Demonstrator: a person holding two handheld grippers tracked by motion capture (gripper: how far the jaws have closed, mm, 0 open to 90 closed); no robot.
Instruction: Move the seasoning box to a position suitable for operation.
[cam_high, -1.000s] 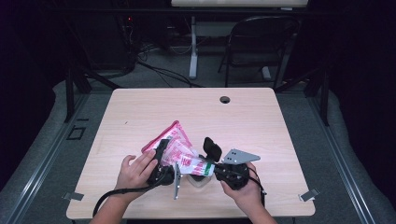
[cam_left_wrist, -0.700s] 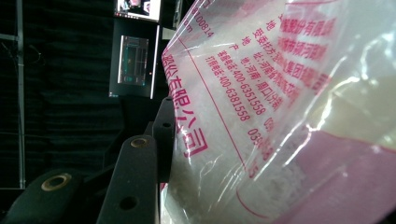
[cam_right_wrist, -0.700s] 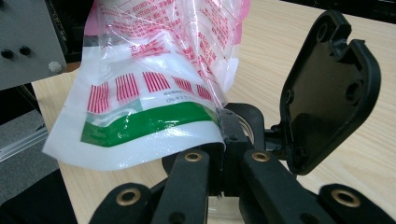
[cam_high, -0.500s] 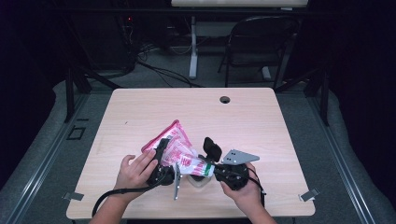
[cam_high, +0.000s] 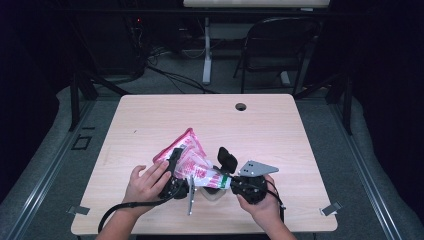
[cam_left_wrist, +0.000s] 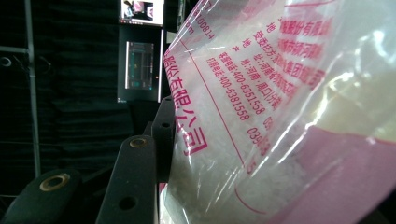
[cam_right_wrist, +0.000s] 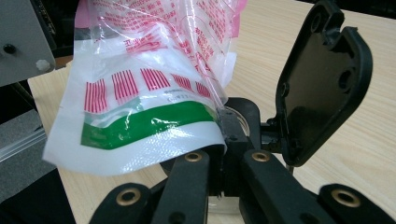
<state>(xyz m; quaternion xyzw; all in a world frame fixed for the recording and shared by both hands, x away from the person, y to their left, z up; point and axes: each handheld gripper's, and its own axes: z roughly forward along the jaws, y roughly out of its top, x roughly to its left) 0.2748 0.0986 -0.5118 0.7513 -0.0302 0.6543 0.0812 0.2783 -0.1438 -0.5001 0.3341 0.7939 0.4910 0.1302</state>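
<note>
Pink-printed plastic, a bag (cam_high: 192, 165), was held above the tabletop's (cam_high: 280, 130) near edge by both claws: the left claw (cam_high: 176, 167) gripped its upper part, the right claw (cam_high: 223, 181) was clamped on its green-striped end.

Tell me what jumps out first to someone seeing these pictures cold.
The pink-and-clear printed plastic bag stands out, held up between two hand-held grippers near the front edge of the pale wooden table. The right gripper pinches the bag's white, green-striped end, while the left gripper is pressed against its side, where white granules show through the film. Behind the table, a dark room with a folding chair.
</note>
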